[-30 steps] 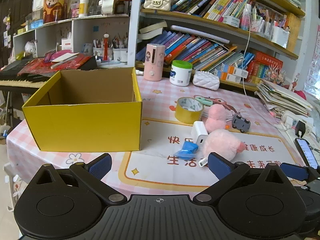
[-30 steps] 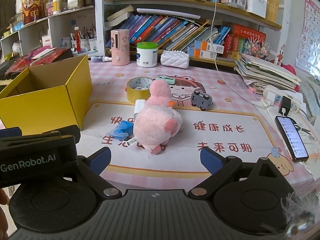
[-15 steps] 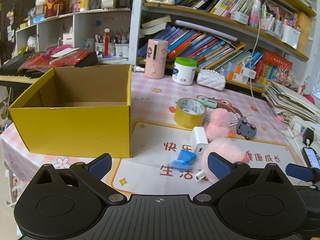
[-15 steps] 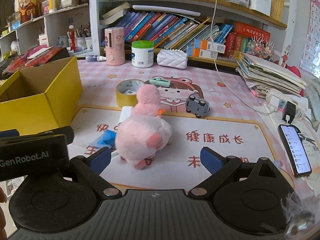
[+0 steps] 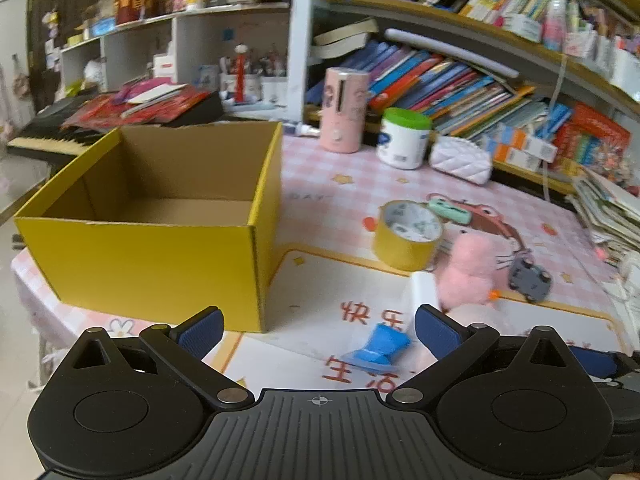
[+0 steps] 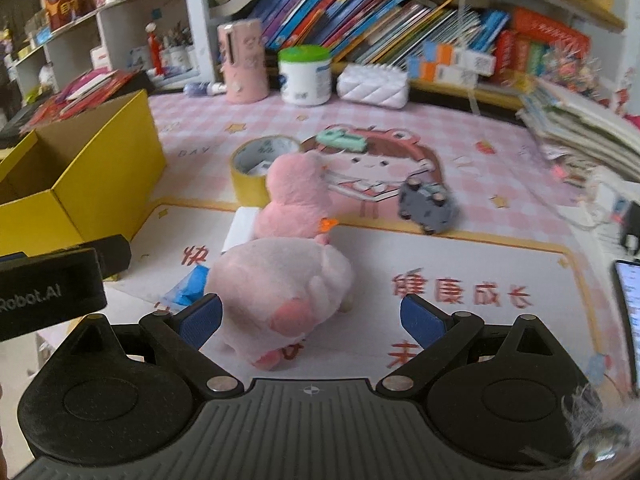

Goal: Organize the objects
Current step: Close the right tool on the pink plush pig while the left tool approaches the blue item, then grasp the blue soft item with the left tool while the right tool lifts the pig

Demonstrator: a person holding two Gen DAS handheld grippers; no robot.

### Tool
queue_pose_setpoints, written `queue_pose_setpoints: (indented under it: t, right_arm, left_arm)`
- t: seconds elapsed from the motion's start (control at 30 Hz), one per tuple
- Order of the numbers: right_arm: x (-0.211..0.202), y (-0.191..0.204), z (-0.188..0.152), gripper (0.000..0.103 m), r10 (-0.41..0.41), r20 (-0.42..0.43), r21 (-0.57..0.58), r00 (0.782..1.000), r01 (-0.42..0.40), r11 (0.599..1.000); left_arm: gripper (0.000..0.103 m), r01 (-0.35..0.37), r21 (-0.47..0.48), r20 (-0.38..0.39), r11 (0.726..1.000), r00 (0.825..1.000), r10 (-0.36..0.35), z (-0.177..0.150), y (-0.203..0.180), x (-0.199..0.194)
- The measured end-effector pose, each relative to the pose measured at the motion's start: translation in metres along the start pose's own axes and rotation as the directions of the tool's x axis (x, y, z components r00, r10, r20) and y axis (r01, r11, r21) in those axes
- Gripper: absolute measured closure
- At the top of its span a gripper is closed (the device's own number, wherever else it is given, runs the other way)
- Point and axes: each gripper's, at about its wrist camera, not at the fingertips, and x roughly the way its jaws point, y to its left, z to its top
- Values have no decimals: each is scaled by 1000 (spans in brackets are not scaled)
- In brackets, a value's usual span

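Observation:
An empty yellow cardboard box stands open on the table's left. A pink plush toy lies on the mat, with a yellow tape roll, a white charger, a blue wrapper and a grey toy car around it. My right gripper is open, its left finger beside the plush. My left gripper is open above the mat, near the blue wrapper.
A pink cylinder, a green-lidded white jar and a white quilted pouch stand at the back before shelves of books. A mint case lies on the mat. A phone and stacked papers sit at right.
Both grippers have moved forward over the table. The plush now reaches between the right gripper's fingers, and the box looks larger in the left wrist view.

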Motion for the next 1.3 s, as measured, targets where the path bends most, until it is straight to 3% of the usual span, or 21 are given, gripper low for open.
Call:
queue_pose_setpoints:
  t: [0.17,0.37,0.47,0.5,0.53,0.67,0.83,1.03,1.3]
  right_arm:
    - [23,6,5,6,70,-55,-37,996,-72,997]
    - [48,14,6,15,90,-100,-94,991,-99,991]
    - [47,10,8,26,116,-93,-109,989,-126,986]
    - [45,7,9,39,128,-92,-109,987,-138,984]
    - [42,4,10,40,139,-92,-106,986,-148,983]
    - [25,-19,16,41,114,-41,-72,993,-117,991]
    - [3,-53,19,41,8,57,-7,998,-7,1000]
    - [-8,-92,18,41,-99,87,92,991,91,992]
    - [-3,-103,16,41,-51,74,79,996,45,996]
  left_arm:
    - [1,-63,-35,1,997,998,63,2,6,3]
    - [1,-119,-55,-8,991,993,119,3,10,4]
    - [1,-124,-55,-13,991,992,123,3,6,7]
    - [1,-120,-52,-13,991,993,120,3,3,8]
    - [1,-113,-50,-12,992,994,113,3,0,9]
    - [1,-75,-38,-12,996,997,75,4,-17,17]
    - [5,-12,-20,-26,1000,1000,12,1,-40,27]
    - [7,32,33,-59,999,998,-30,-9,-67,40]
    - [26,-7,79,-146,997,989,18,-27,-75,62]
